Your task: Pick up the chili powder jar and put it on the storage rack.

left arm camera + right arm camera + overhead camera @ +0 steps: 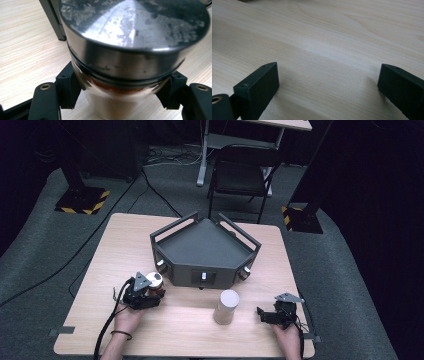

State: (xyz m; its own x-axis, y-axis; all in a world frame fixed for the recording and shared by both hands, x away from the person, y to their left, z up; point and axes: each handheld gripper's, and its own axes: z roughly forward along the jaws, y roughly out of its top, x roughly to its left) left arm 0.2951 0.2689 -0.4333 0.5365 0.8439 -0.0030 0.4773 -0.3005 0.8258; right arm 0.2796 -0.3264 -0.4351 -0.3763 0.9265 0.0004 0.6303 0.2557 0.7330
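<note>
The spice jar [120, 75] sits clamped between the left gripper [120, 92]'s two black jaws, which press on its glass body just below the wide steel cap; orange powder shows through the glass at the level of the pads. In the high view the jar [155, 281] stands at the tip of the left gripper [150, 292], on the wooden table [100, 270], just in front of the dark rack [205, 251], close to its near-left corner.

The grip sits high on the jar, under the cap's rim, and glass is slick. If the hand lifts or swings quickly, I judge the jar could pivot or slide down between the pads. The rack's frame stands just beyond the fingertips, so a forward push might knock the cap against it.

Well off to the right of those fingers stands a pale cylinder [226, 306], upright and untouched. Beyond it the right gripper [267, 315] rests low over the table, its jaws [327, 85] spread wide with nothing but bare wood between them. A sideways sweep from either hand could tip that tall cylinder over.
</note>
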